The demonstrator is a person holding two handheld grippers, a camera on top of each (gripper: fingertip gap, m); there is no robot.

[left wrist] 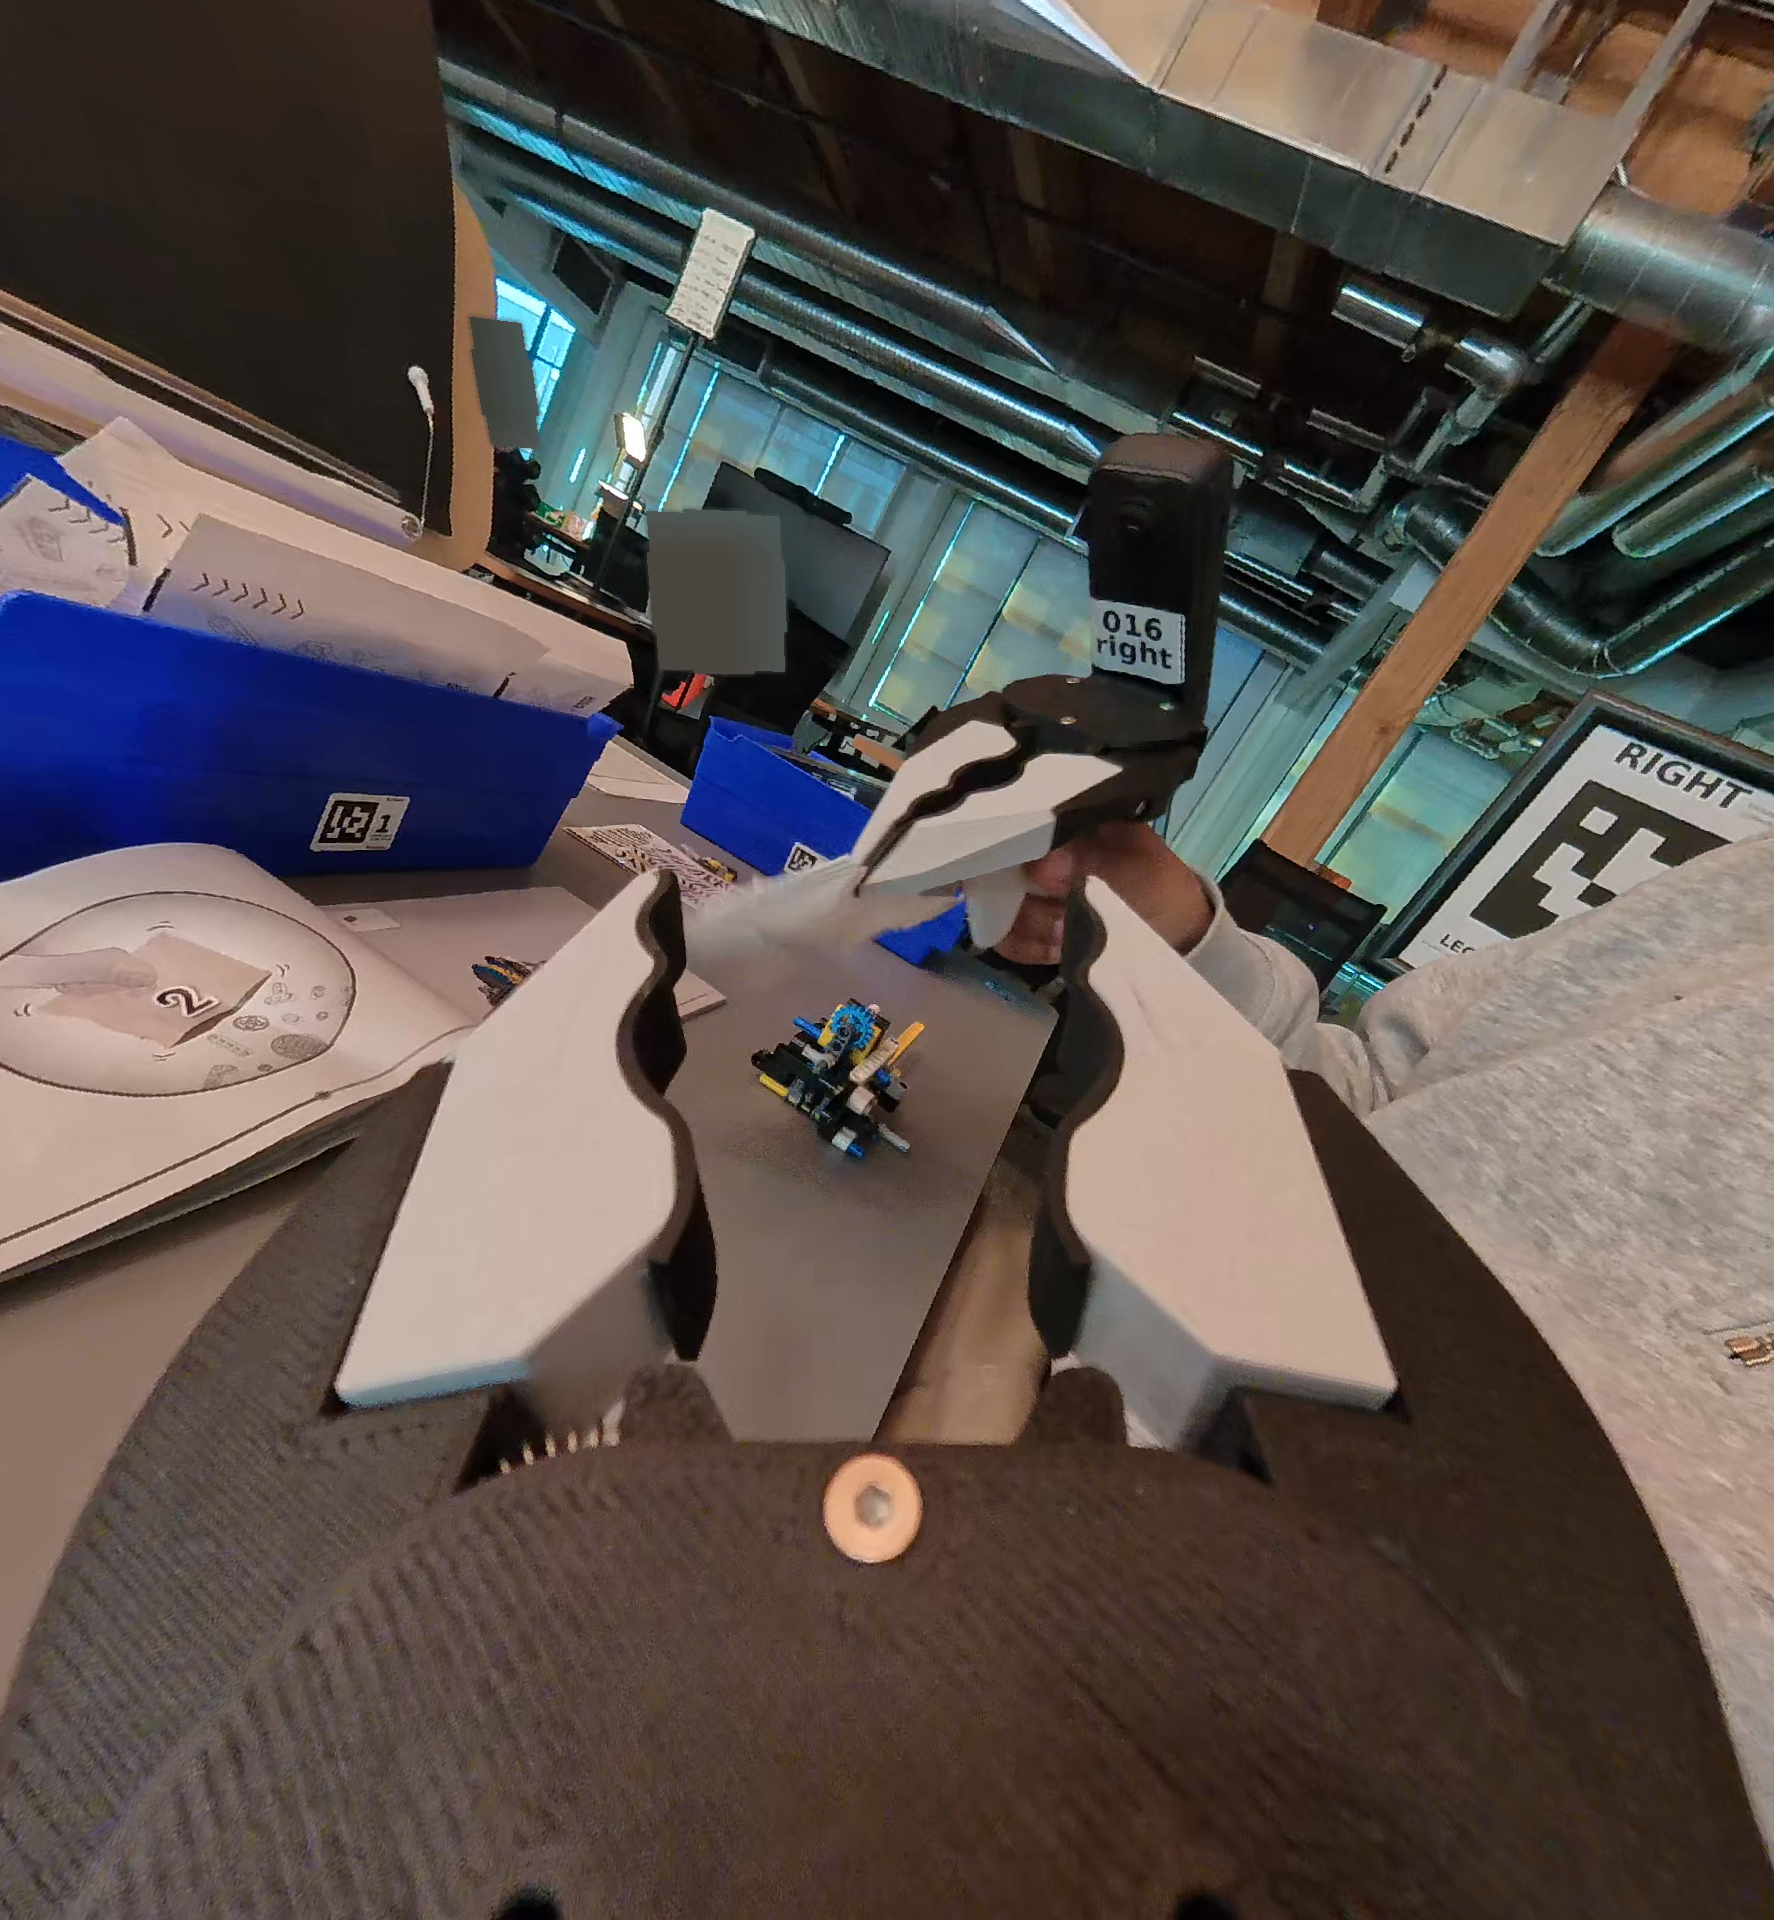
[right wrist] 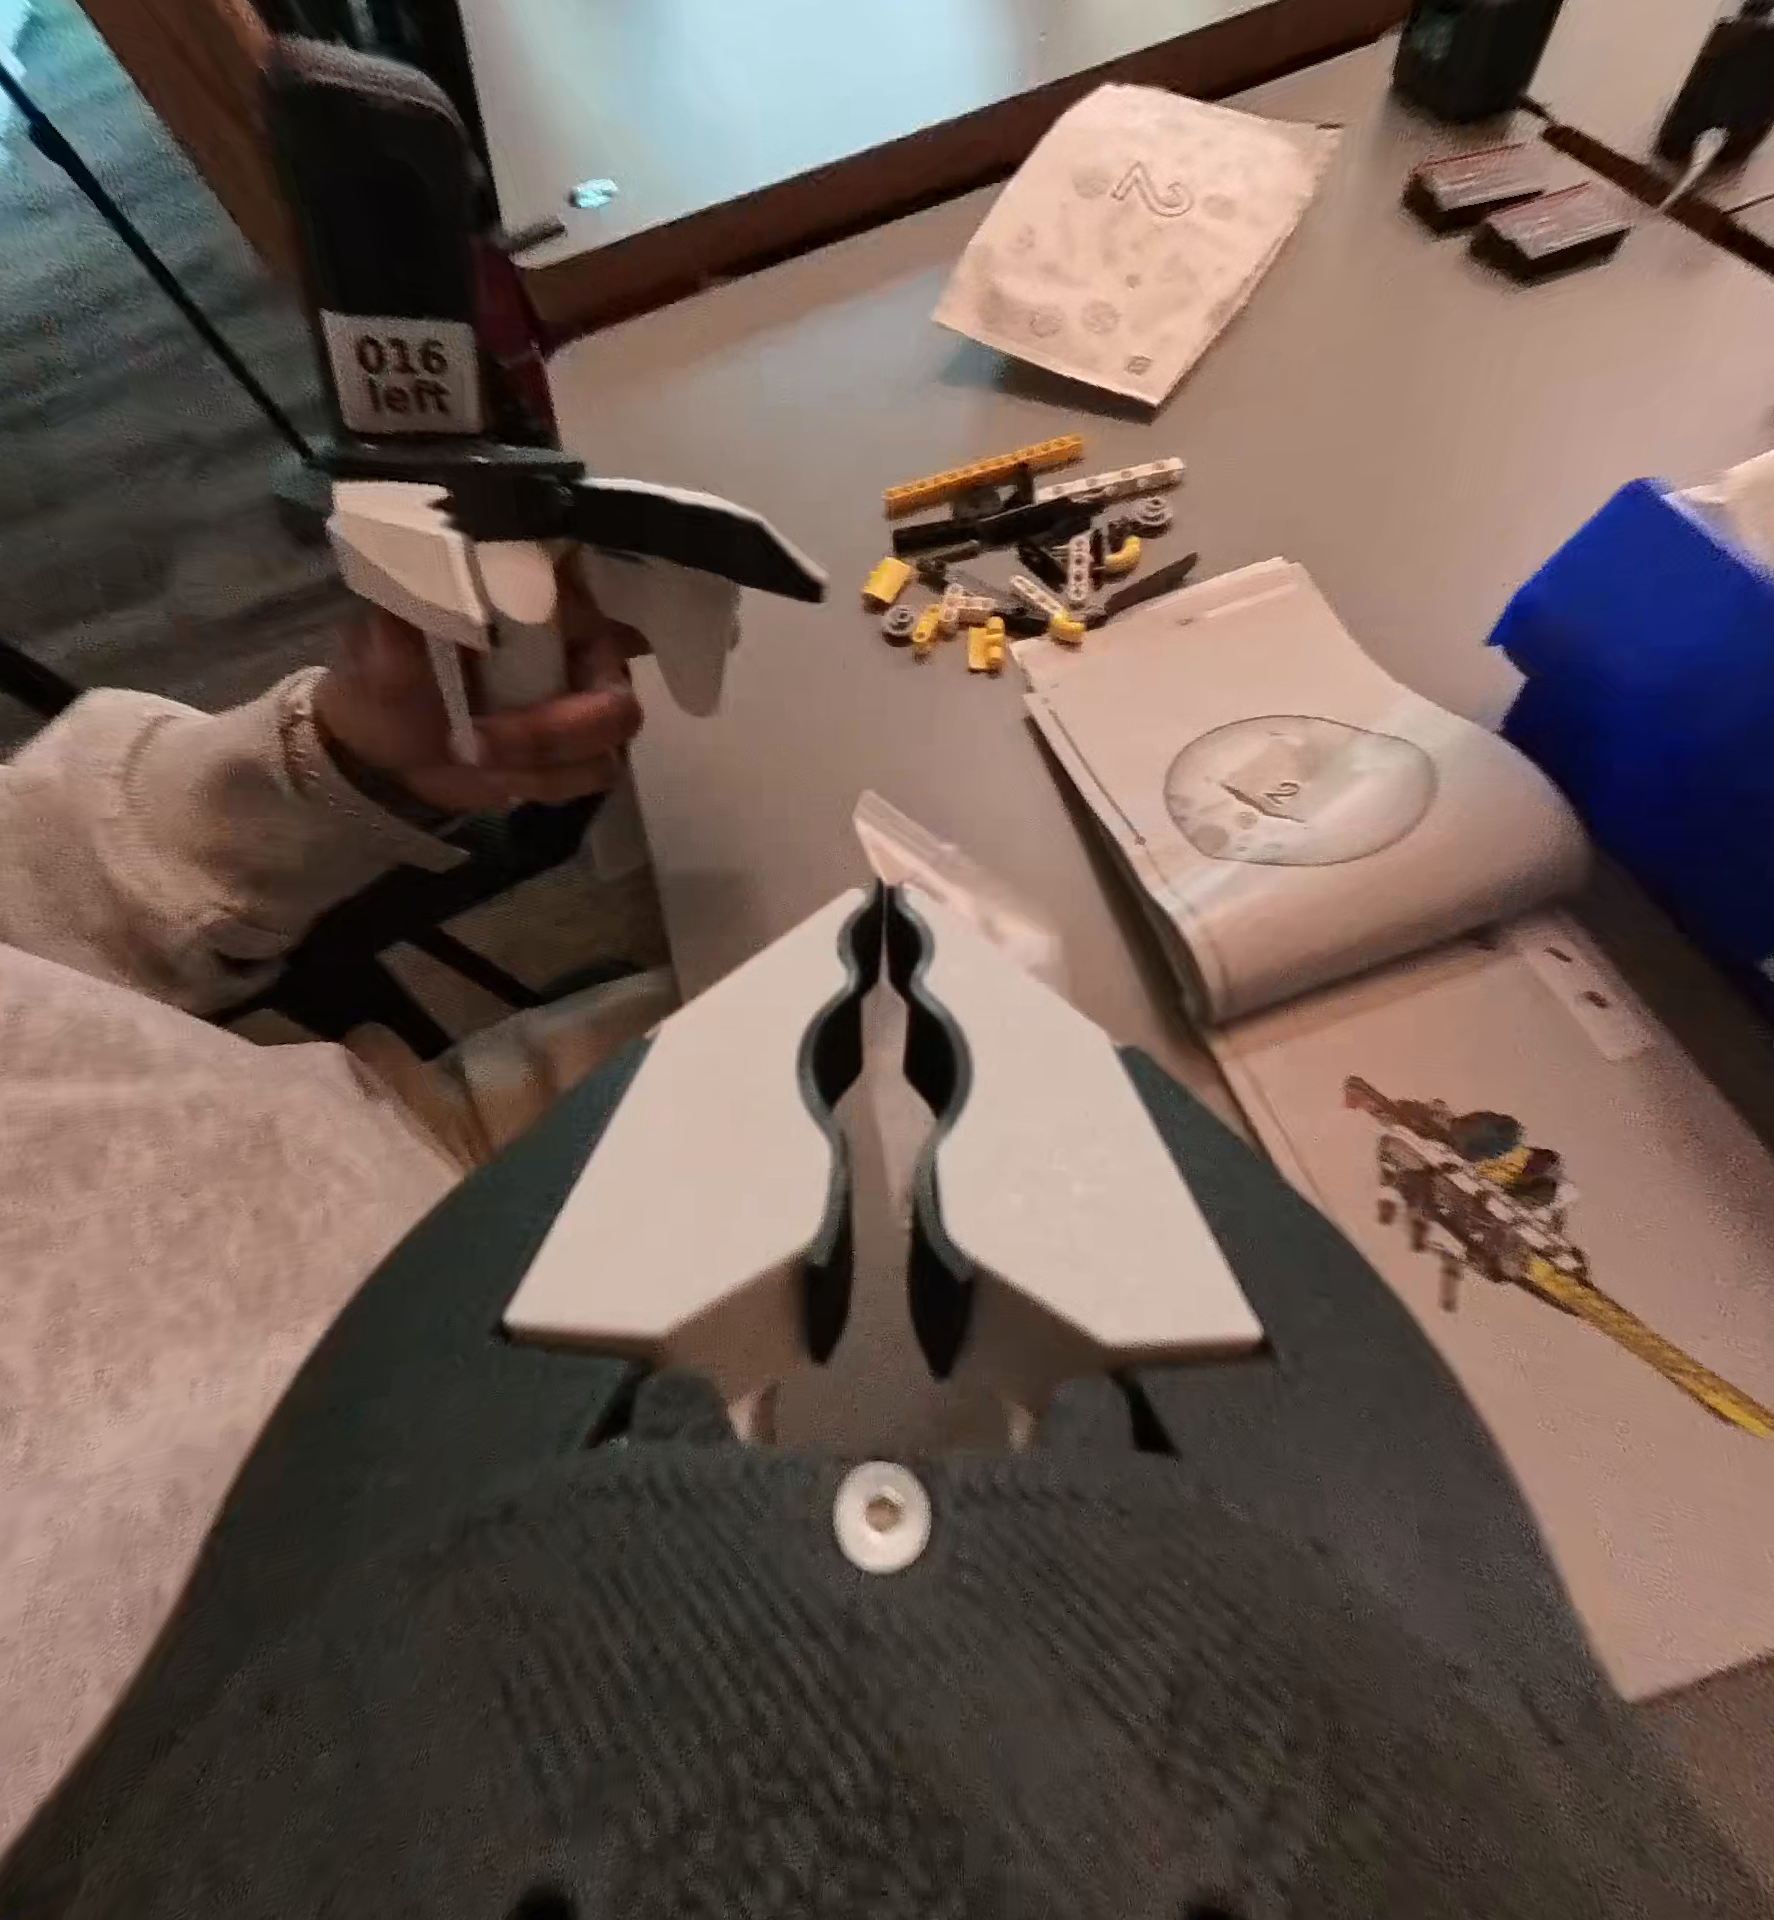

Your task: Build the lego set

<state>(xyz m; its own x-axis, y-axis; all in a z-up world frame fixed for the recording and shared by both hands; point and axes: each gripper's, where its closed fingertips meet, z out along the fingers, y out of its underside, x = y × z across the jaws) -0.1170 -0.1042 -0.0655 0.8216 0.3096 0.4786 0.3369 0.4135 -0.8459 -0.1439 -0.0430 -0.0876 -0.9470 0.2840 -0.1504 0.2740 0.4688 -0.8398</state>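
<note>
Two claws show: the left claw [left wrist: 867, 940], spread wide and empty, and the right claw [right wrist: 881, 902], closed on nothing. One small built lego model [left wrist: 839, 1070] stands on the bench [left wrist: 831, 1247] ahead of the left claw. One loose heap of lego parts [right wrist: 1028, 551] lies well ahead of the right claw. To the left claw's left sit two blue bins [left wrist: 239, 748], with a third blue bin [left wrist: 774, 795] beyond it. One open instruction booklet [right wrist: 1309, 800] lies right of the right claw, one paper bag [right wrist: 1137, 239] far ahead.
</note>
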